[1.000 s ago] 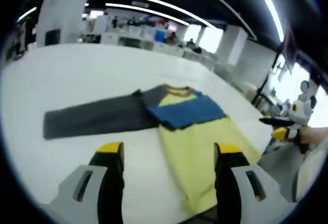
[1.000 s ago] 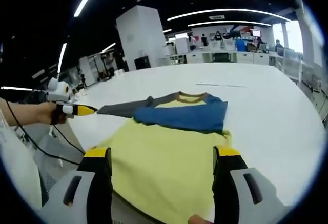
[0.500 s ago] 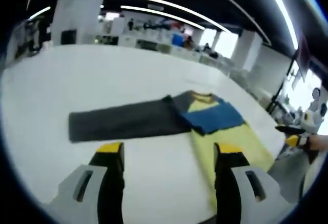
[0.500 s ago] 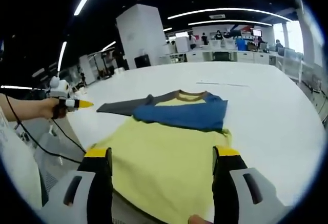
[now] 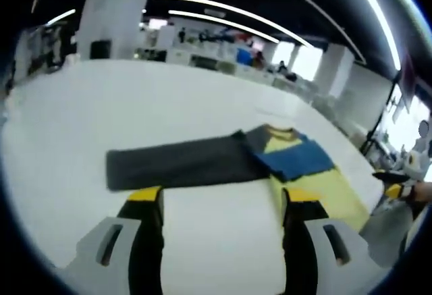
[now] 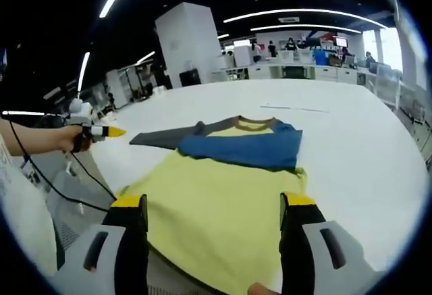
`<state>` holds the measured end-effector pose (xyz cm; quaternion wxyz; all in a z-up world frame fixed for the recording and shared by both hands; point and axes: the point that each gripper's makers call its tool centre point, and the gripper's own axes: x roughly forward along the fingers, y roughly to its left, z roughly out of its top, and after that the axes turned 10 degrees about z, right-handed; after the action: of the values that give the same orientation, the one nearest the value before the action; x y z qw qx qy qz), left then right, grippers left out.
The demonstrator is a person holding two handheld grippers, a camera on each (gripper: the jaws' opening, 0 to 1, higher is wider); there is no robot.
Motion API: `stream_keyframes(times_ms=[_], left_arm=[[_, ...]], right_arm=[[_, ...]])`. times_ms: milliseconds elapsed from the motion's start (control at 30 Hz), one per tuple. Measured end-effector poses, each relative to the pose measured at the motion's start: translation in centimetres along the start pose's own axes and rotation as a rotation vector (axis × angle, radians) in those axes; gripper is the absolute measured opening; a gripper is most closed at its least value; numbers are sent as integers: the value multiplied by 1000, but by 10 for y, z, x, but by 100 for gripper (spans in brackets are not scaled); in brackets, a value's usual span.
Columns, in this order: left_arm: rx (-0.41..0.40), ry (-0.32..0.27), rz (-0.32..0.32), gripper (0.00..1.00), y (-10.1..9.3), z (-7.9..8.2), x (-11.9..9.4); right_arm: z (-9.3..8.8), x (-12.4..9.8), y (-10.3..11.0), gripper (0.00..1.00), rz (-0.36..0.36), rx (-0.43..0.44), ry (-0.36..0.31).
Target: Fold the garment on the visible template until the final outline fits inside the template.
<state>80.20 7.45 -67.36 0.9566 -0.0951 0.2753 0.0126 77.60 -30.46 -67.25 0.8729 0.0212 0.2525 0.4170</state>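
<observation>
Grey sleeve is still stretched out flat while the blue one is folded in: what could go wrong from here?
1. The grey sleeve lies far out from the yellow body; a one-corner pull may drag the shirt askew.
2. The folded blue sleeve lies loose and could flip open.
3. The shirt's near hem lies near the table edge and might slide off.

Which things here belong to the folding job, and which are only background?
Job:
- garment, blue sleeve folded across, grey sleeve spread out
- left gripper
- right gripper
- white table

Background:
- white pillar
- distant desks
</observation>
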Motion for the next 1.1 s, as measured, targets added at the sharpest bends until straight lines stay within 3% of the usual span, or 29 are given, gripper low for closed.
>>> stream_keyframes(times_ms=[333,633,833,1100], left_arm=[[20,9,51,66,24,0,7],[34,31,85,65,38,-9,17],[-12,27,121,65,54,-10,23],[-18,28,147,65,70,-10,28]], right_arm=[[0,-1,0,80,-3,2,7],[-2,-1,0,79,-2,5,17],[-4,-3,0,79,-4,5,33],[-5,-4,-2,79,-11,14,38]])
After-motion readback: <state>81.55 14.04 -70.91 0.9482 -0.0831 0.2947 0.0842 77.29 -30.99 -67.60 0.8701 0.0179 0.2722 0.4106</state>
